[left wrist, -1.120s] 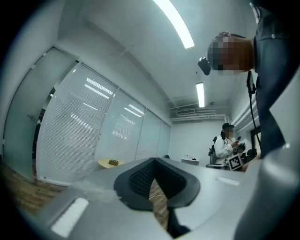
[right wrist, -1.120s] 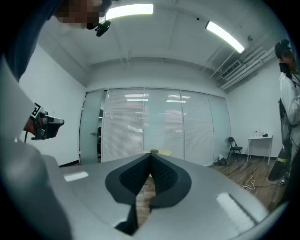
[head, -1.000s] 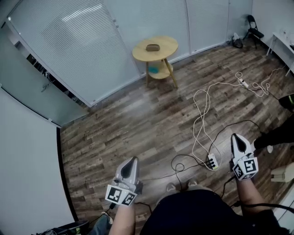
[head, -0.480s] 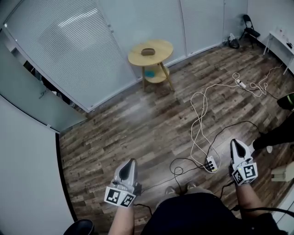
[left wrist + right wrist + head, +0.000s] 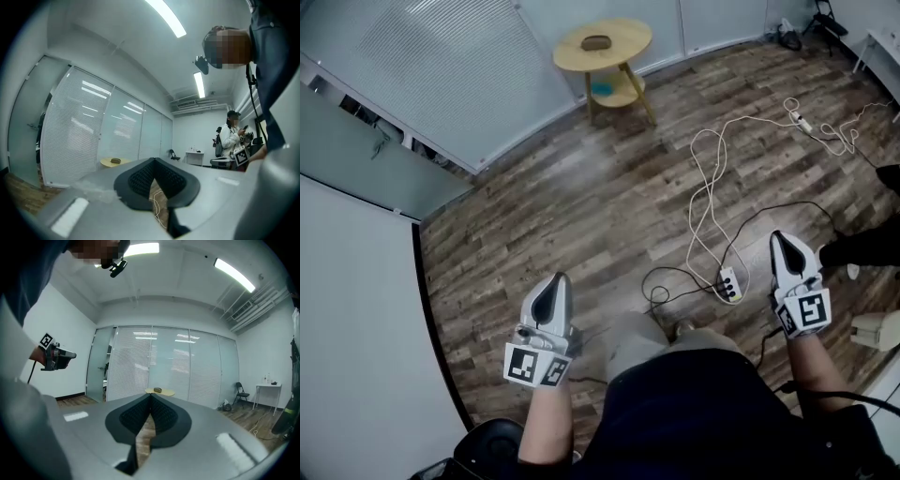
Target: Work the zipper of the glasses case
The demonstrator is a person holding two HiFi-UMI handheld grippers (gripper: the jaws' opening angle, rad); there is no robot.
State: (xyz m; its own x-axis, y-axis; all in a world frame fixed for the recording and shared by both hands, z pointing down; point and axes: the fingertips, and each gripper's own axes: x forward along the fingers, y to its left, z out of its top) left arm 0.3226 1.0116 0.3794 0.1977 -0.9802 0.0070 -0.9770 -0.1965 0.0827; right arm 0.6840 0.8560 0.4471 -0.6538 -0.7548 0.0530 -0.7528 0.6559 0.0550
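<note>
Head view: table (image 5: 630,36) has shifted up-frame and a leg (image 5: 633,342) steps forward. The case (image 5: 596,42) sits mid-tabletop, well apart. Left gripper (image 5: 556,281) and right gripper (image 5: 780,240) are pressed together, empty. Likely approaching; task unstarted.

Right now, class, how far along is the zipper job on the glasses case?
Done: nothing; the glasses case lies on the round table across the room, too small to read its zipper. In hand: nothing; the left gripper and right gripper have jaws together, empty, above the wooden floor. Left: everything: reach the table, hold the case, work the zipper.
</note>
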